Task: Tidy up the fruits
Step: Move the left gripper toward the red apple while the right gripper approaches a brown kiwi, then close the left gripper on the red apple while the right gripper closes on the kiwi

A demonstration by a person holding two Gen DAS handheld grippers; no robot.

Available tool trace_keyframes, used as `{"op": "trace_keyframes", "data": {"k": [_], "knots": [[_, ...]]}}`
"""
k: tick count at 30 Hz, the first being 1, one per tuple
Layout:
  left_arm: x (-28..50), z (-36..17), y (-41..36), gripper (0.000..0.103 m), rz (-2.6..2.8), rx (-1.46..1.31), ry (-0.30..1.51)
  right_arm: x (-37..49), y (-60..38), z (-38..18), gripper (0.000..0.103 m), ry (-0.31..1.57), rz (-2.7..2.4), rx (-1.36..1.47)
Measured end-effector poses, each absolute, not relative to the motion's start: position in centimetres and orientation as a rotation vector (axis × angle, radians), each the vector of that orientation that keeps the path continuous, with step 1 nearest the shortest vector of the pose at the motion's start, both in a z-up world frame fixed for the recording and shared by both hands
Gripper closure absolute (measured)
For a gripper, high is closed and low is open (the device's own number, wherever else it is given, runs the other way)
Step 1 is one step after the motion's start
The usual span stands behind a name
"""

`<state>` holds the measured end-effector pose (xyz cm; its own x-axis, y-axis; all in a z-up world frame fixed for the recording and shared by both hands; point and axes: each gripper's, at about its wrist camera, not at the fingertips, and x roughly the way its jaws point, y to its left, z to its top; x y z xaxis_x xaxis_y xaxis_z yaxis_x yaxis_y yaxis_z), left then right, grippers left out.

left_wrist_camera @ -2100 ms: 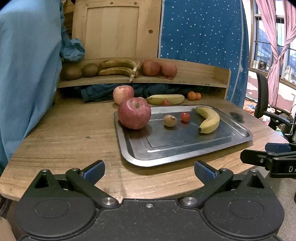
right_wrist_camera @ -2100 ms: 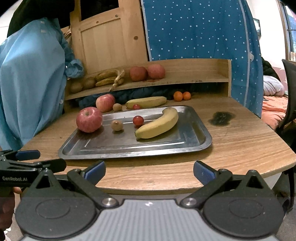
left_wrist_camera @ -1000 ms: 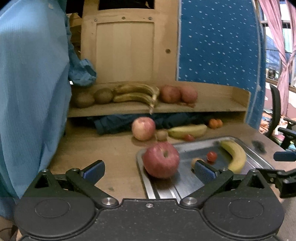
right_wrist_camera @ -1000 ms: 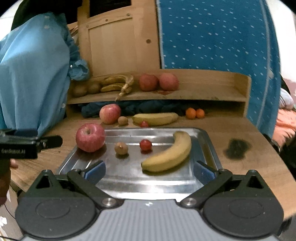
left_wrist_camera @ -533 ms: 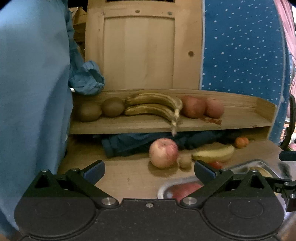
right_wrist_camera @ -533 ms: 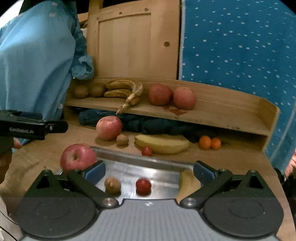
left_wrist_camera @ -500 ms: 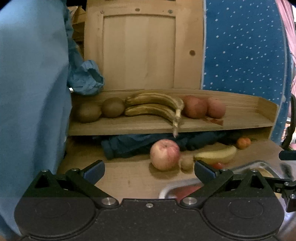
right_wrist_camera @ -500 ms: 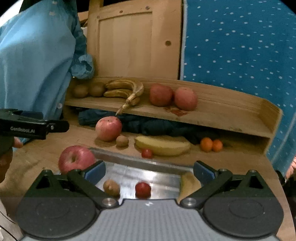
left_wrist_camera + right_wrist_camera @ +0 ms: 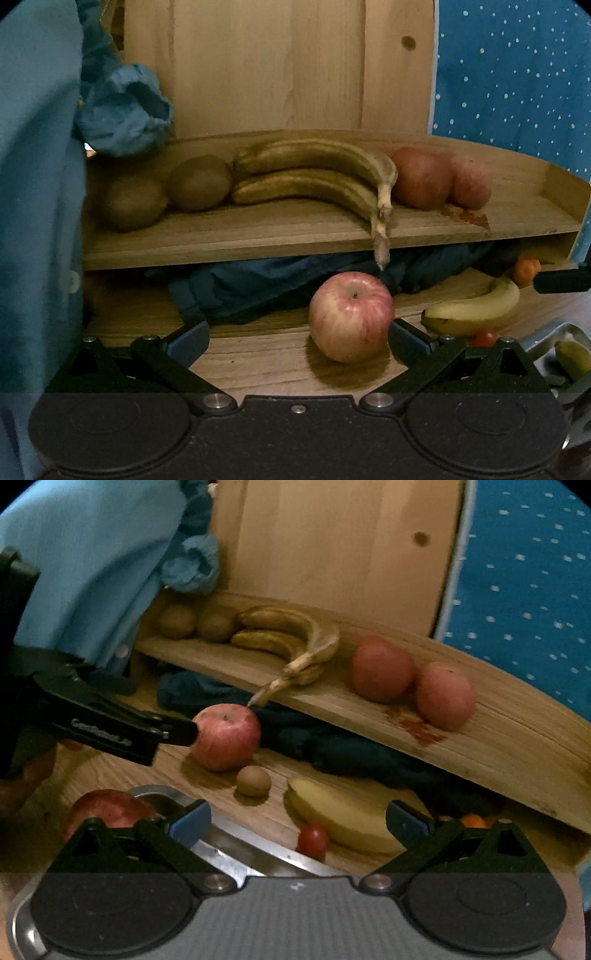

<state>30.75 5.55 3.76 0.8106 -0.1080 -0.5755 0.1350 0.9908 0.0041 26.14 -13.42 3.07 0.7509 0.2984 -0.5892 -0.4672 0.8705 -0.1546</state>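
Note:
My left gripper (image 9: 297,339) is open and low over the wooden table. A red apple (image 9: 351,317) stands just ahead of it, close to its right finger. In the right wrist view a left gripper finger (image 9: 122,731) reaches the left side of that apple (image 9: 225,736). My right gripper (image 9: 298,821) is open and empty, above the far rim of the metal tray (image 9: 229,849). Ahead of it lie a small brown fruit (image 9: 253,781), a cherry tomato (image 9: 313,840) and a yellow banana (image 9: 343,821). Another apple (image 9: 107,810) sits on the tray.
A wooden shelf (image 9: 258,236) above the table carries two kiwis (image 9: 199,182), two brown bananas (image 9: 314,173) and two apples (image 9: 421,177). Dark blue cloth (image 9: 258,288) lies under it. Small oranges (image 9: 524,269) sit at the back right. Light blue fabric (image 9: 37,184) hangs on the left.
Both grippers have moved forward and lower toward the shelf. The table apple is now right at my left gripper's fingers, and most of the tray has dropped out of view.

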Motion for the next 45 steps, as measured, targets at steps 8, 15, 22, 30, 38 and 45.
{"op": "trace_keyframes", "data": {"k": [8, 15, 22, 30, 38, 45], "knots": [[32.4, 2.9, 5.3, 0.001, -0.176, 0.046, 0.641, 28.2, -11.6, 1.9, 0.002, 0.584, 0.475, -0.408], [33.6, 2.4, 4.9, 0.001, -0.199, 0.038, 0.666, 29.6, -11.0, 1.4, 0.022, 0.599, 0.534, -0.409], [34.3, 2.0, 4.7, 0.003, -0.232, 0.033, 0.684, 30.2, -9.8, 1.0, 0.040, 0.610, 0.589, -0.445], [35.2, 1.3, 4.5, 0.017, -0.281, 0.016, 0.727, 30.7, -9.0, 0.7, 0.044, 0.624, 0.616, -0.502], [35.2, 1.3, 4.1, 0.037, -0.331, 0.004, 0.732, 31.4, -8.1, 0.4, 0.071, 0.666, 0.654, -0.518], [35.2, 1.5, 4.5, 0.038, -0.310, -0.026, 0.739, 31.3, -8.7, 0.5, 0.071, 0.673, 0.653, -0.485]]}}
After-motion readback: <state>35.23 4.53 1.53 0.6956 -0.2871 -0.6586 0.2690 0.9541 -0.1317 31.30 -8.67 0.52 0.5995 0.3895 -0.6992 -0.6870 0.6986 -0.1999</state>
